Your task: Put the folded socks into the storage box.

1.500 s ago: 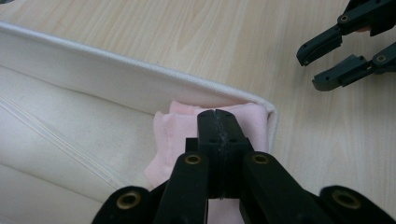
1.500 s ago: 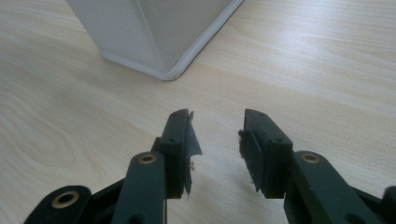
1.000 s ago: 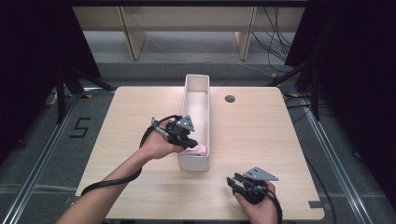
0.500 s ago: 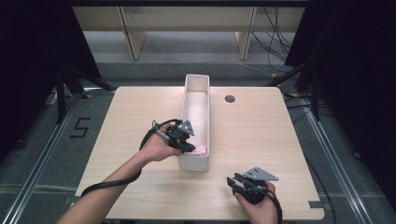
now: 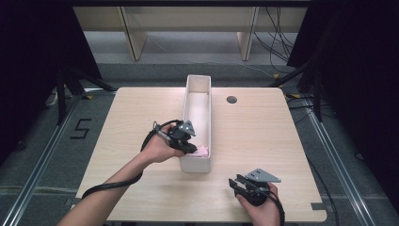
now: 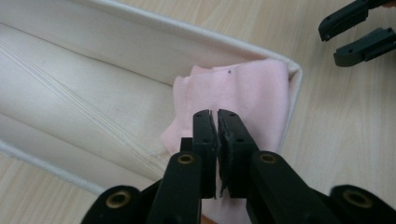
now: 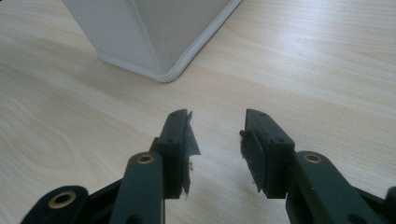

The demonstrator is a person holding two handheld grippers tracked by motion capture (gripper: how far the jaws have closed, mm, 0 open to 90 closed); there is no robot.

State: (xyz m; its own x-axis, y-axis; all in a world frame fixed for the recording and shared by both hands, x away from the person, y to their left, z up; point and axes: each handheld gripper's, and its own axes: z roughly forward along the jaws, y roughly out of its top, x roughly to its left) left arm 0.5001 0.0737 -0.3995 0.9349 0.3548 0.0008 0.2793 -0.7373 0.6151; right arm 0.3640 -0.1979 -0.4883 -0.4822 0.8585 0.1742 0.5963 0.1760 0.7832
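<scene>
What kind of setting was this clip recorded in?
Probably a lab or recording workspace: a bare wooden table on a grey floor marked with a 5, dark curtains at the sides, and loose cables behind.

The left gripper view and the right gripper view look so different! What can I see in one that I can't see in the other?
The left gripper view looks down into the white box, where a pink cloth lies at its end, under the left gripper whose jaws are almost together. The other gripper's black jaws poke in at the top corner.

The right gripper view has the right gripper with its jaws open and nothing between them, plus the box's outside corner.

Both share the white box and the wooden table.
</scene>
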